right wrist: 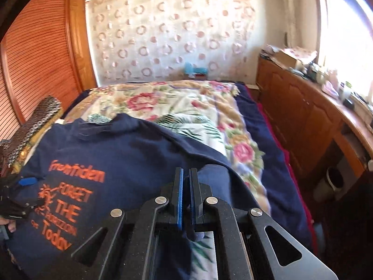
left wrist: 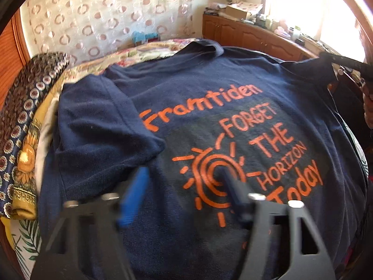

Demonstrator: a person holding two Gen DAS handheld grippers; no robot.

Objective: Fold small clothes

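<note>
A navy T-shirt (left wrist: pixel 209 98) with orange print lies spread on the bed, its left sleeve folded in over the chest. My left gripper (left wrist: pixel 181 186) is open just above the shirt's printed sun, fingers wide apart and blurred. My right gripper (right wrist: pixel 185 186) is shut on the shirt's right side (right wrist: pixel 214 177) and holds that fabric lifted off the bed. The shirt (right wrist: pixel 116 149) fills the left of the right wrist view, and the left gripper (right wrist: pixel 23 191) shows at its far left edge. The right gripper (left wrist: pixel 345 61) appears at the far right of the left wrist view.
A floral bedspread (right wrist: pixel 186 107) covers the bed beyond the shirt. Folded patterned cloths (left wrist: pixel 25 126) are stacked at the left edge. A wooden cabinet (right wrist: pixel 303 121) with clutter runs along the right under a bright window. Louvred wooden doors (right wrist: pixel 35 58) stand at left.
</note>
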